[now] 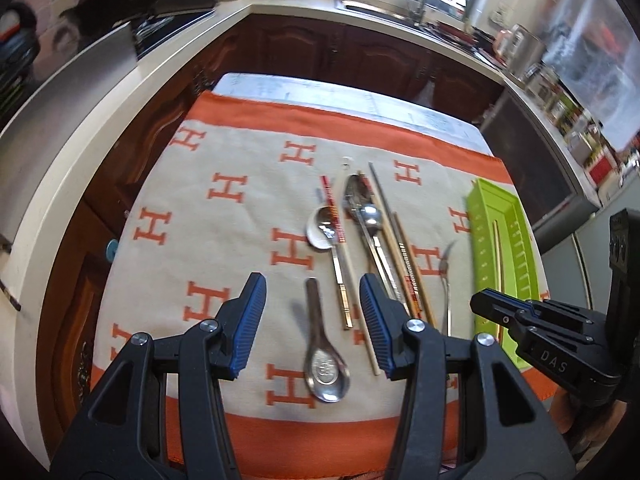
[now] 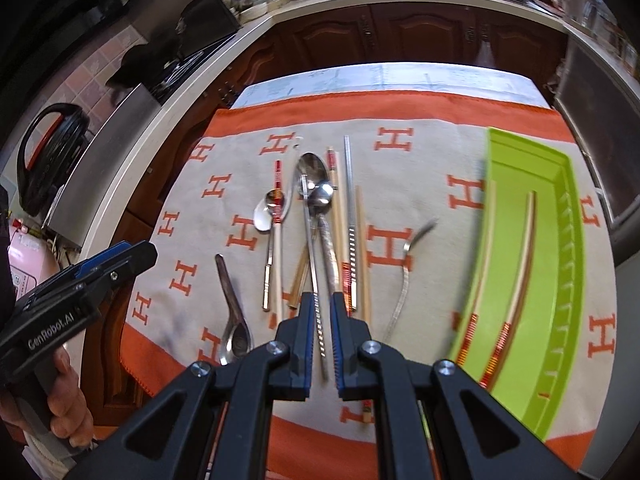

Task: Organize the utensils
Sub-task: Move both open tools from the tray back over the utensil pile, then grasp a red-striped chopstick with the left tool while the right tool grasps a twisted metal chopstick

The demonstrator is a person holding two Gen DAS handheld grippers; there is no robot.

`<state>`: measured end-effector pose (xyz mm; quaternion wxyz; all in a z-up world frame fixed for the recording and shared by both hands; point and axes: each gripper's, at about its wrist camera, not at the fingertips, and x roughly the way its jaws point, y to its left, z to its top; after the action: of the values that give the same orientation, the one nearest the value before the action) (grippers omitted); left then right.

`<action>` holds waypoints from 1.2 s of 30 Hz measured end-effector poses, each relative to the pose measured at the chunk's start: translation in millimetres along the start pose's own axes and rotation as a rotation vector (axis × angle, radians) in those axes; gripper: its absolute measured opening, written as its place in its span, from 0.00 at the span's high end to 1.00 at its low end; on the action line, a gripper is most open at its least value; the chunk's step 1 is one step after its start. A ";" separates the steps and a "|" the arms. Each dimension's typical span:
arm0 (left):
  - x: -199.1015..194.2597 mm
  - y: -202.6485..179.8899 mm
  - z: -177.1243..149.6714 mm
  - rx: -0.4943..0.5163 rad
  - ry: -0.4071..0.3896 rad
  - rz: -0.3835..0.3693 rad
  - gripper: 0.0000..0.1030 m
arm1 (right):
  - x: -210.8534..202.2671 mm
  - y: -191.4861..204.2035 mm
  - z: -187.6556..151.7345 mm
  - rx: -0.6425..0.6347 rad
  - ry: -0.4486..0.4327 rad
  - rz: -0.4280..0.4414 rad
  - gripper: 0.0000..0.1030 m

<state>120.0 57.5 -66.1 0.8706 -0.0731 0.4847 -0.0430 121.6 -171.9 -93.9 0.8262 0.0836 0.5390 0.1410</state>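
Several utensils lie on an orange-and-cream cloth (image 1: pixel 240 152). My left gripper (image 1: pixel 314 320) hovers open over a metal soup spoon (image 1: pixel 326 372), one finger on either side of its handle. My right gripper (image 2: pixel 322 320) has its jaws close together with a narrow gap. A twisted metal chopstick (image 2: pixel 320 320) shows through the gap and seems to lie on the cloth. Beyond it are spoons (image 2: pixel 312 168), wooden and metal chopsticks (image 2: pixel 362 240) and a fork (image 2: pixel 404 276). A green tray (image 2: pixel 560 184) at the right holds two red-banded wooden chopsticks (image 2: pixel 520 264).
A white counter (image 1: pixel 120 120) with dark wooden cabinets (image 1: pixel 320 48) wraps around the table's far and left sides. A sink (image 1: pixel 380 8) is at the back, a black kettle (image 2: pixel 48 152) at the left. A hand (image 2: pixel 60 392) holds the left gripper (image 2: pixel 148 250).
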 end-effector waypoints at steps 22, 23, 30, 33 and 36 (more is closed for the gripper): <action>92.2 -19.1 19.3 -0.025 0.219 -0.128 0.69 | 105.2 1.2 20.2 -0.009 0.234 0.057 0.92; 101.0 -22.8 23.0 -0.029 0.237 -0.135 0.71 | 108.6 0.9 19.2 -0.013 0.242 0.054 0.92; 143.0 -36.5 34.0 -0.057 0.338 -0.157 0.84 | 118.0 1.1 17.6 -0.045 0.253 0.066 0.92; 154.9 -37.3 35.0 -0.080 0.368 -0.144 0.85 | 119.4 1.9 18.5 -0.067 0.243 0.066 0.92; 159.6 -40.0 35.4 -0.075 0.373 -0.128 0.85 | 120.9 5.6 19.4 -0.091 0.231 0.063 0.92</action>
<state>234.0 -2.2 -174.6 0.7580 -0.1270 0.6330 -0.0929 184.3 -127.2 -189.3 0.7566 0.0463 0.6209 0.1998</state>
